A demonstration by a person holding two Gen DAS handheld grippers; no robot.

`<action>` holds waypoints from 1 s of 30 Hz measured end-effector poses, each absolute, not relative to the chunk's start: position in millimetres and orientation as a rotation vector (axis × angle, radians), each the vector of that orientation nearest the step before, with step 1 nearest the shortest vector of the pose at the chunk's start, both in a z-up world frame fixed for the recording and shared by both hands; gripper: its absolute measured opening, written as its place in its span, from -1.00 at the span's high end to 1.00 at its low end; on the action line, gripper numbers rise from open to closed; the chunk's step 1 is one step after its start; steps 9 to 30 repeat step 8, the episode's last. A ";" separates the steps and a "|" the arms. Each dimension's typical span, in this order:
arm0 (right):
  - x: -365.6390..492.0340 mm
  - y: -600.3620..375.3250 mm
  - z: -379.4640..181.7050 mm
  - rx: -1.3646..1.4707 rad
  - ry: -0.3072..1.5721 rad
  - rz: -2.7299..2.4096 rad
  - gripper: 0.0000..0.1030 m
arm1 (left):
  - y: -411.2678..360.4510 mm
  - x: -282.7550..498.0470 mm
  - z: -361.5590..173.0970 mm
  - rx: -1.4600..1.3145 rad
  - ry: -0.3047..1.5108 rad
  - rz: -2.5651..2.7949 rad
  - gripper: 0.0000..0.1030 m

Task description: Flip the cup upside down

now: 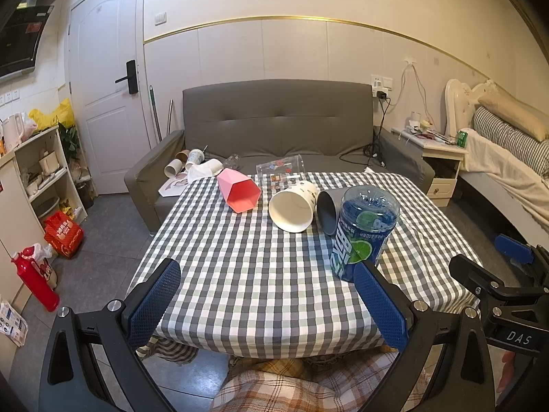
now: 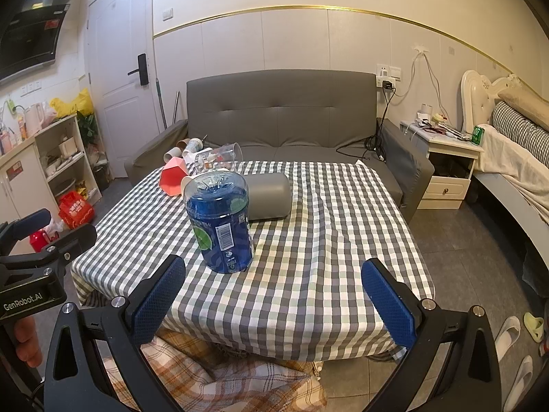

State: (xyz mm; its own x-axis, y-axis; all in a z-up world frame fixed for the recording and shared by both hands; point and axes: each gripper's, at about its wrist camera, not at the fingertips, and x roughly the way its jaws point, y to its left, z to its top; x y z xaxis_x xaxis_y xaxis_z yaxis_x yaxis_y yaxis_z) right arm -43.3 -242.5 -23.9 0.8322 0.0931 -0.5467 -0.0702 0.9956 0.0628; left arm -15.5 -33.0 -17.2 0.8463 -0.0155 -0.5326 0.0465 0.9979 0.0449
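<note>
A soft, matt checked tablecloth (image 1: 260, 274) covers the table. The blue cup (image 1: 360, 233) looks like clear glossy plastic under a printed film label. The white cup (image 1: 291, 207) seems matt paper, the grey cup (image 2: 269, 195) smooth matt, the pink cup (image 1: 240, 190) smooth plastic. Gripper pads (image 2: 159, 304) are dimpled blue rubber

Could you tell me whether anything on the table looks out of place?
Yes: the pink cup, white cup, grey cup and clear cup all lie tipped on their sides. Only the blue cup stands, mouth down.
</note>
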 end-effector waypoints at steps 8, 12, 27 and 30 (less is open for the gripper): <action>-45.1 -242.0 -27.7 0.041 0.584 0.085 -1.00 | -33.5 -15.1 -17.7 0.056 0.563 -0.036 -1.00; -45.1 -242.0 -27.7 0.041 0.584 0.085 -1.00 | -33.5 -15.1 -17.7 0.056 0.563 -0.036 -1.00; -45.1 -242.0 -27.7 0.041 0.584 0.085 -1.00 | -33.5 -15.1 -17.7 0.056 0.563 -0.036 -1.00; -45.1 -242.0 -27.7 0.041 0.584 0.085 -1.00 | -33.5 -15.1 -17.7 0.056 0.563 -0.036 -1.00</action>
